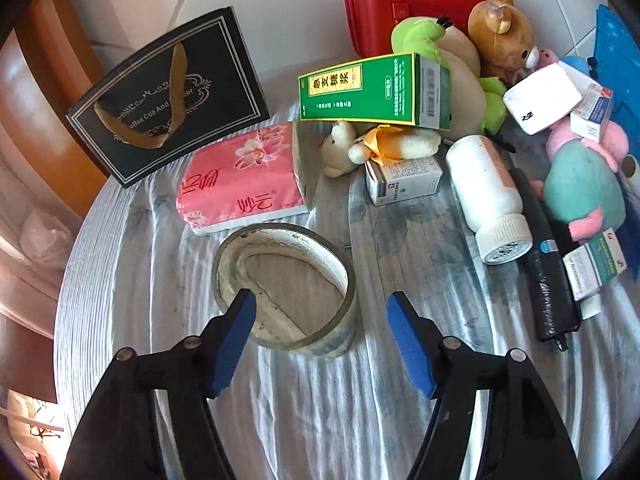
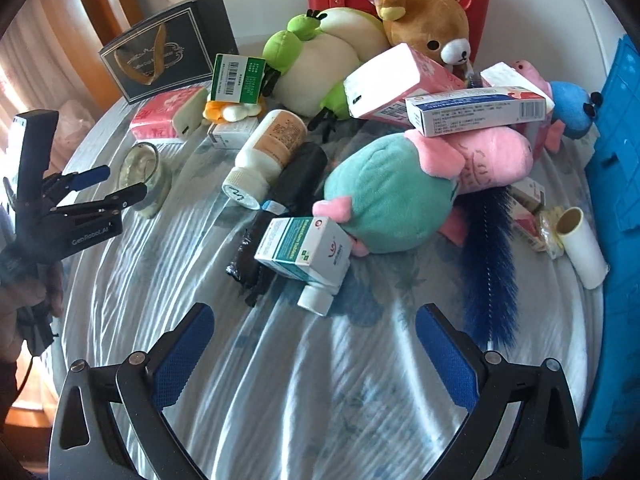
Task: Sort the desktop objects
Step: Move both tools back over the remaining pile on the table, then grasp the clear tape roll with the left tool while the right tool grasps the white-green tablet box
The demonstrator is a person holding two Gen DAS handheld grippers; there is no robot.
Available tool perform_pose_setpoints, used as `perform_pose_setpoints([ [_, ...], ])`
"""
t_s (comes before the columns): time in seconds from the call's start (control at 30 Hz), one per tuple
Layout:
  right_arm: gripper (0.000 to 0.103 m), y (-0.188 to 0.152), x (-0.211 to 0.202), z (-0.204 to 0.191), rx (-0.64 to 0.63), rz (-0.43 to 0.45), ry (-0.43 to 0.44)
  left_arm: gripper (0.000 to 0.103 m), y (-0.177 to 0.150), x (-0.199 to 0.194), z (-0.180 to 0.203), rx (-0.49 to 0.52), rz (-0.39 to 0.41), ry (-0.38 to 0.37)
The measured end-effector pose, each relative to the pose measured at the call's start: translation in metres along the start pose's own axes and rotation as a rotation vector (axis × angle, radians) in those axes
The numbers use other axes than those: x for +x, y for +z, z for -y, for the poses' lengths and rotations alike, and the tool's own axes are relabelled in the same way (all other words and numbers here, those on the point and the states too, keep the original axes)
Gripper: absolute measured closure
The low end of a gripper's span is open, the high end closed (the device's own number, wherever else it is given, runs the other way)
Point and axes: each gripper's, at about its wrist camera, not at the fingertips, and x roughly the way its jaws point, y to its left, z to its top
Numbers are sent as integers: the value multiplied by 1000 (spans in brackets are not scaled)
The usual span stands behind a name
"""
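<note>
We've got open cloth across the whole lower half of the right wrist view, nothing on the tablecloth (image 2: 304, 380) there. Ahead, the way is blocked: a white-and-teal box (image 2: 308, 252) lies on a small bottle, against the black roll (image 2: 280, 208) and the teal plush (image 2: 388, 196). To the right, the blue brush (image 2: 488, 264) and the blue crate (image 2: 616, 200) close that side. In the left wrist view, the glass jar (image 1: 288, 288) stands centre, with the pink tissue pack (image 1: 240, 180) just above it and bare cloth to its right, up to the white bottle (image 1: 488, 196).
</note>
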Motion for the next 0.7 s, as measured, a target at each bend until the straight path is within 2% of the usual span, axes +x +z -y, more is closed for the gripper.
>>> perform_pose_setpoints([
  [0.1,1,5,12,1,12,-10,-16,56,4,20,2,24,-31,-10],
  [0.17,1,8,20,3,26,-19,-22,75,3,31,6,40,-57,-26],
  [0.27,1,12,32,2,31,-31,-37,86,1,32,10,44,-52,-40],
  [0.37,1,14,43,-2,26,-44,-52,90,-3,30,9,24,-47,-52],
  [0.7,2,21,67,-13,41,-50,-106,90,-15,14,2,33,-36,-66],
])
